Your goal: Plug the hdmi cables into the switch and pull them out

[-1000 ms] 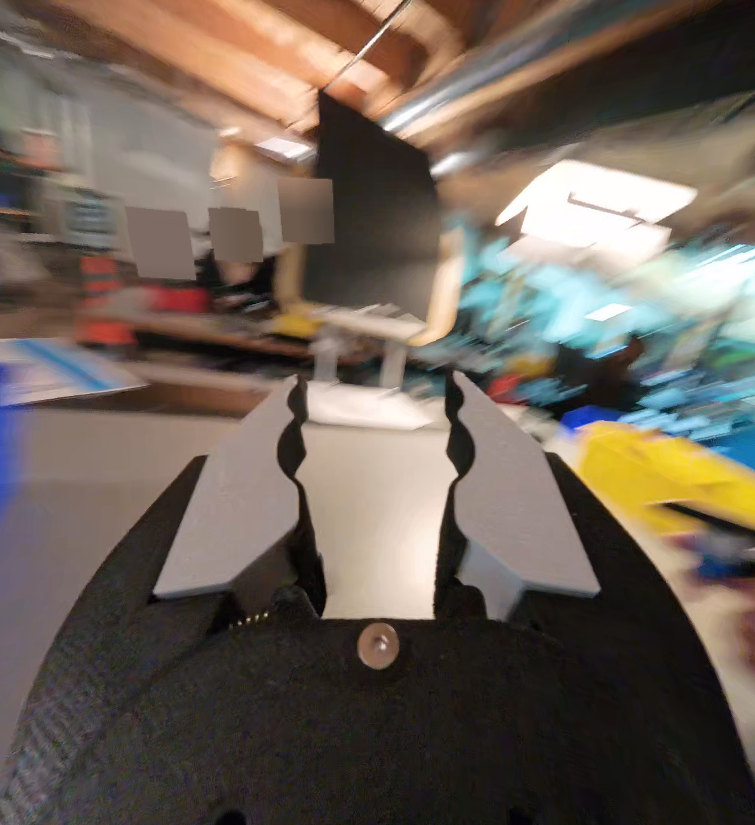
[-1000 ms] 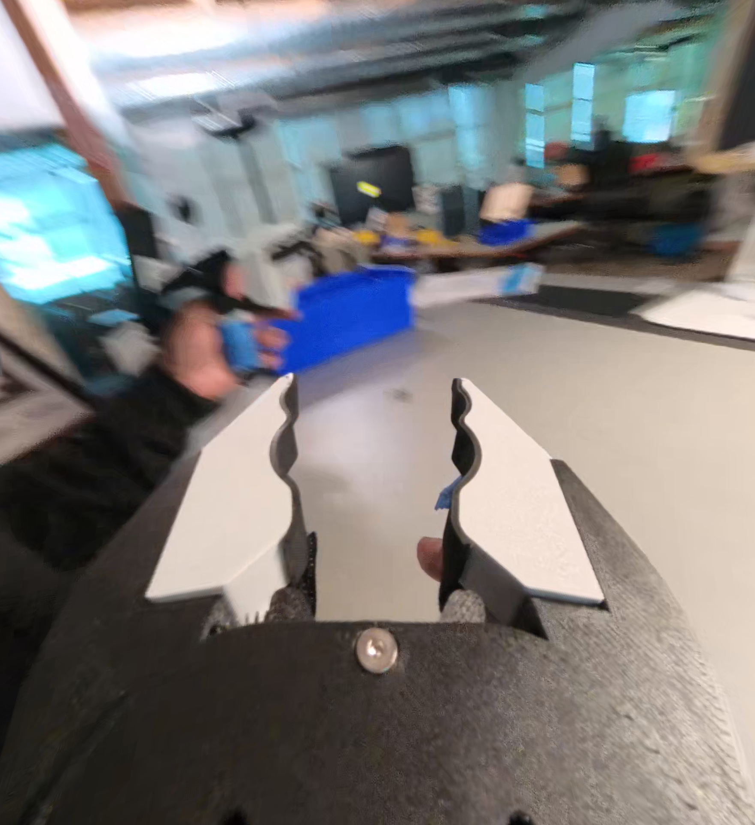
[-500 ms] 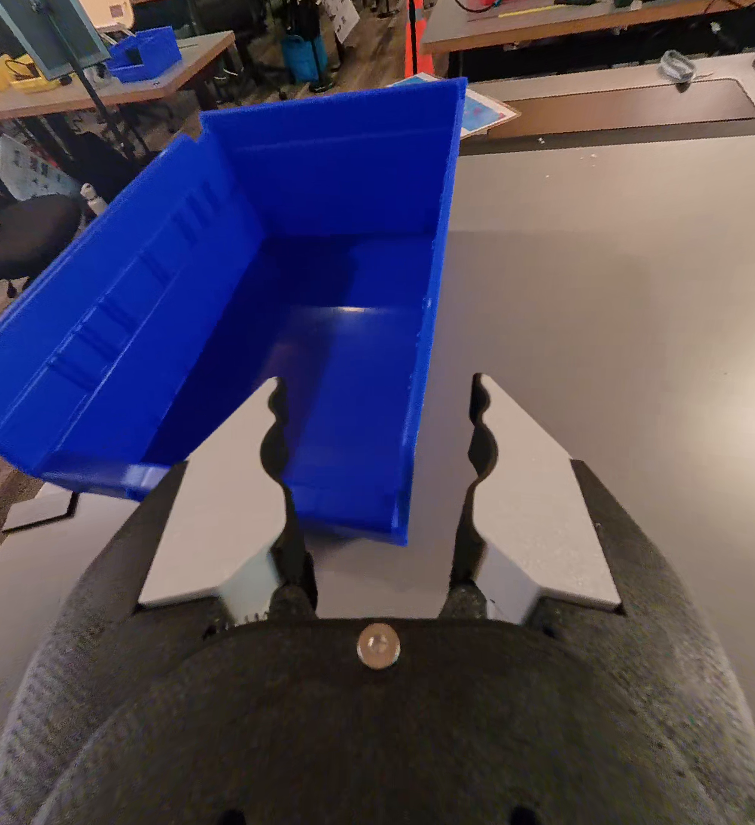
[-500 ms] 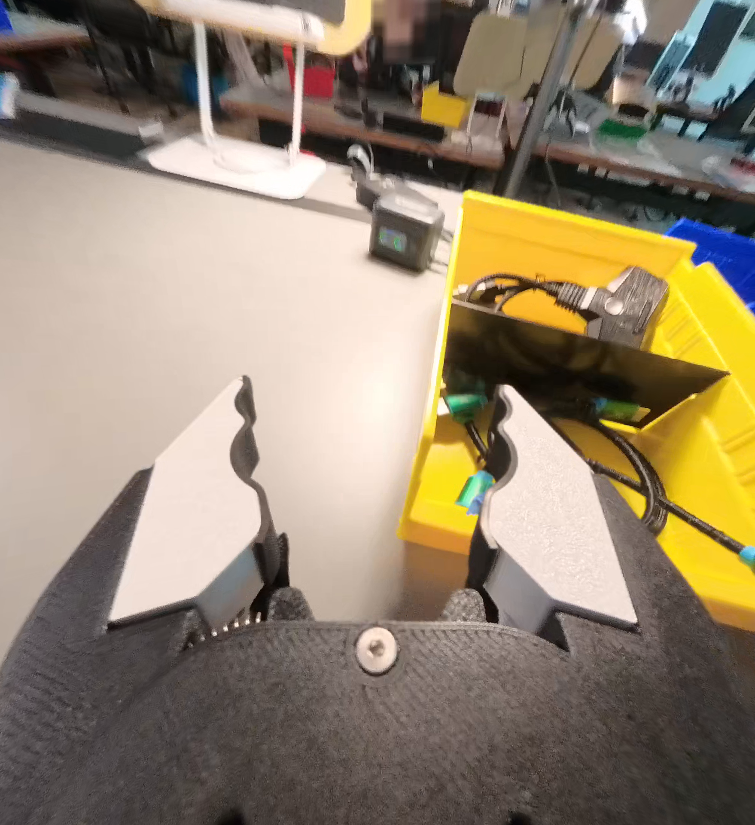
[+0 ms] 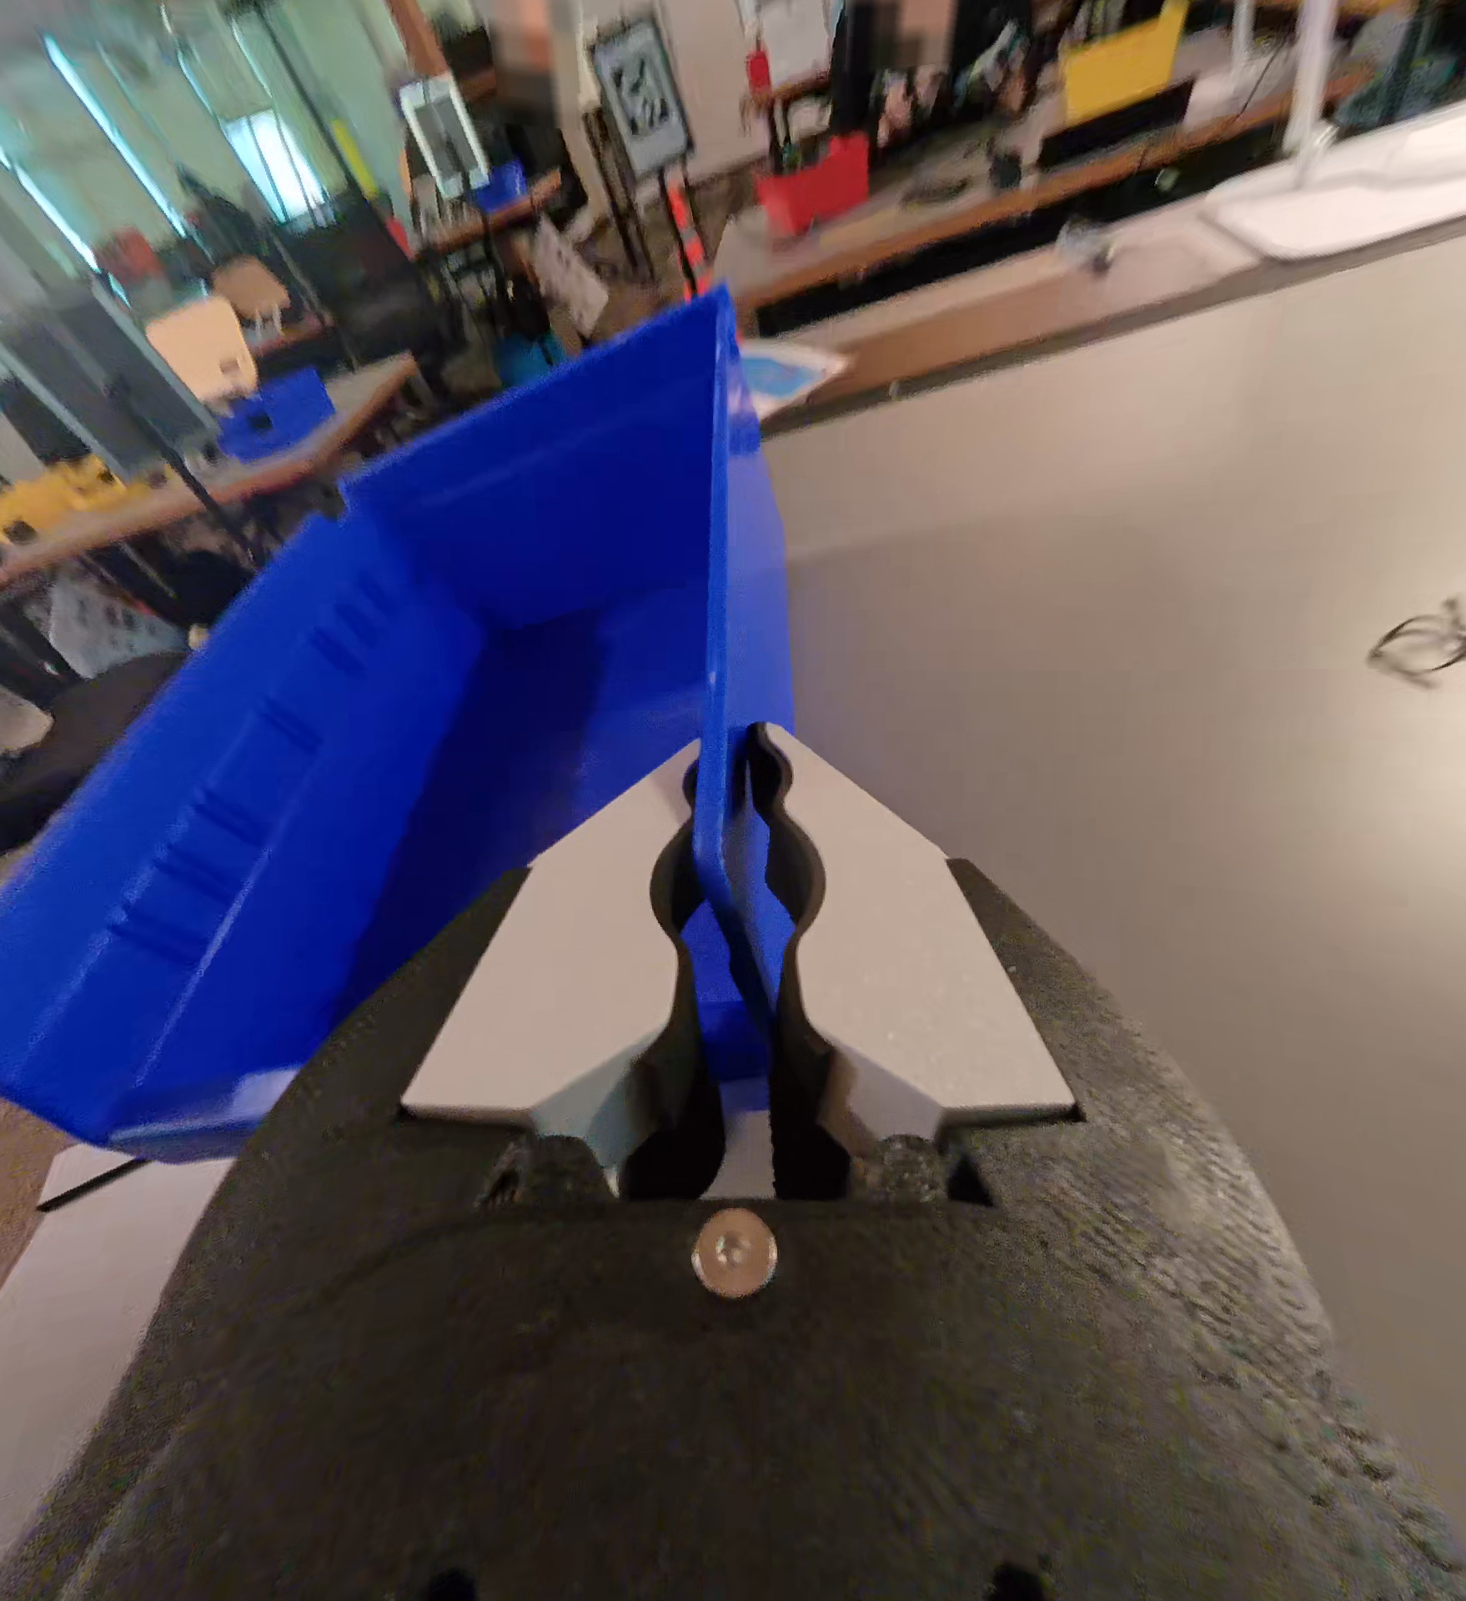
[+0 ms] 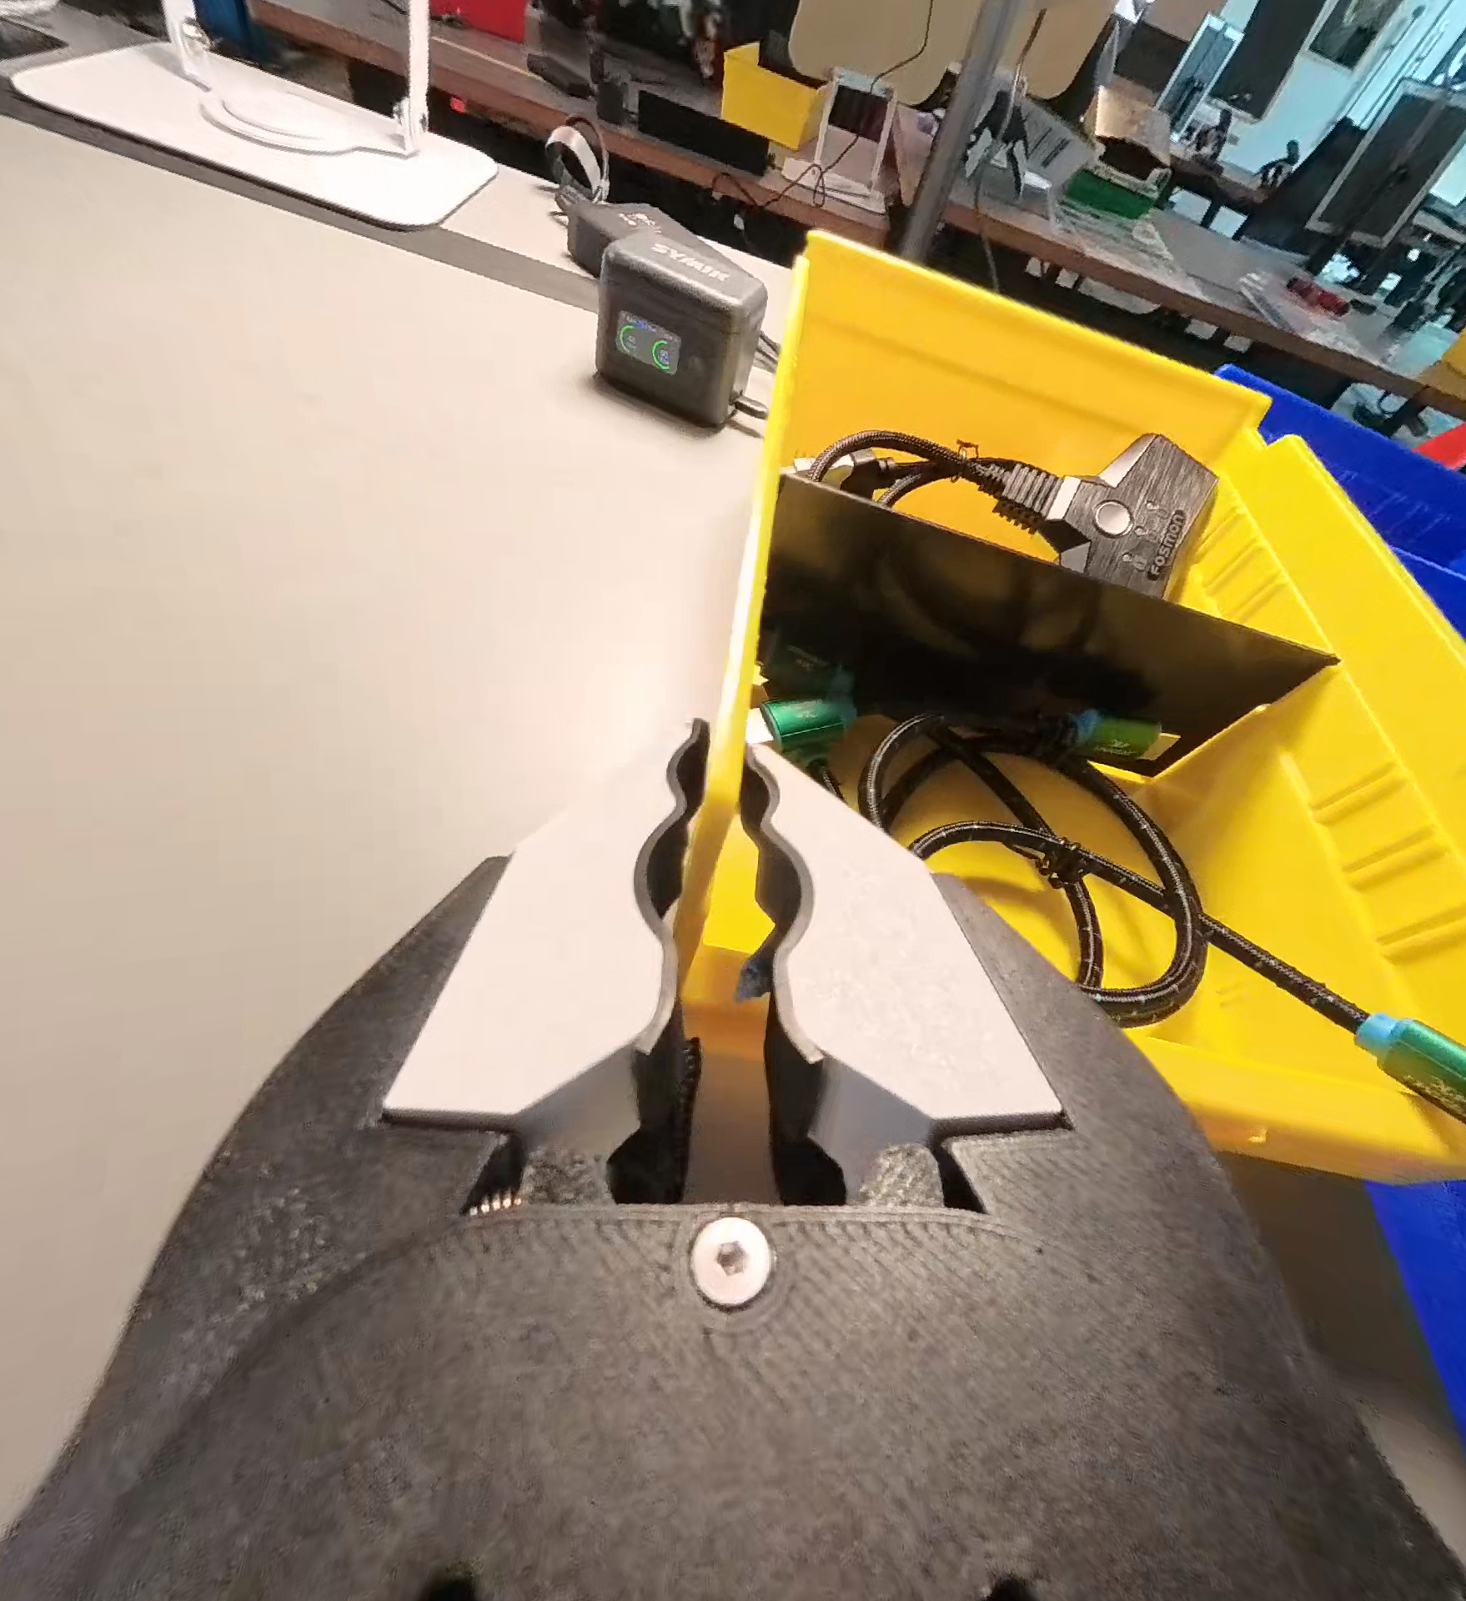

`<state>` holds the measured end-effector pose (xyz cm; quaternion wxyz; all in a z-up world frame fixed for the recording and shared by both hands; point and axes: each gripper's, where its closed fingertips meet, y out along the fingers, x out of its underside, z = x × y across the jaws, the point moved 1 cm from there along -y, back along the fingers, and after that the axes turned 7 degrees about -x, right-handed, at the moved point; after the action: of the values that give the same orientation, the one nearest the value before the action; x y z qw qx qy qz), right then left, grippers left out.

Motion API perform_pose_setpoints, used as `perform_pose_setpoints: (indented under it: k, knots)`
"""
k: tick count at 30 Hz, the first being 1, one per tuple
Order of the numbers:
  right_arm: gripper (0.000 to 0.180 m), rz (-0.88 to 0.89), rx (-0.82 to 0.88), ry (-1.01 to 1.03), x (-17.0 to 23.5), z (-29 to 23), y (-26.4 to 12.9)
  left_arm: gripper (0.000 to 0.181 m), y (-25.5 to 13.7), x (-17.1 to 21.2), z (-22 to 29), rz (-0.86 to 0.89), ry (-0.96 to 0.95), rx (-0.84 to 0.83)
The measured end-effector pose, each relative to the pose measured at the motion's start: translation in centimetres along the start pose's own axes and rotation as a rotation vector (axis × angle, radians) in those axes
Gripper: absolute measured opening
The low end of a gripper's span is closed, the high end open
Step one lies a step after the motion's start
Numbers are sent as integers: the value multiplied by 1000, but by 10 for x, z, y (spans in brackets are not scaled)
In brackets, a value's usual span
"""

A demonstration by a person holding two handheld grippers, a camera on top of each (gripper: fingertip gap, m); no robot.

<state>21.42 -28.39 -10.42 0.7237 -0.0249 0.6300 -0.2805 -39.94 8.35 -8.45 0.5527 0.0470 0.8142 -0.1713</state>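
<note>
left tongs (image 5: 725,780) pinching blue bin (image 5: 452,693), right tongs (image 6: 725,771) yellow bin (image 6: 1015,390)

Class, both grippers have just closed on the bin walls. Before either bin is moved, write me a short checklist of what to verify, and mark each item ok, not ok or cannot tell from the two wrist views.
1. Left gripper shut on the blue bin wall: ok.
2. Right gripper shut on the yellow bin wall: ok.
3. Blue bin empty: ok, as far as its inside shows.
4. Switch lies inside the yellow bin, behind the black divider: ok.
5. All cables inside the yellow bin: not ok, one green plug hangs over the near edge.
6. Table between the bins free: cannot tell; a charger stands near the yellow bin.
</note>
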Motion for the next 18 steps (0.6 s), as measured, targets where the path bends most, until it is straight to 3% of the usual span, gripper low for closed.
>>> perform_pose_setpoints:
  k: [4, 9, 18]
  knots:
    - [6, 18, -1, 0, -1, 1, -2, 3, -26, -28, 10, 105, -87, 54]
    - [3, 39, -28, -4, 0, -5, -6, 3, -63, -60, 55, 250, -9, 202]
    - [4, 77, -193, -43, -2, -46, -21, 3, -135, -64, 168, 405, 164, 691]
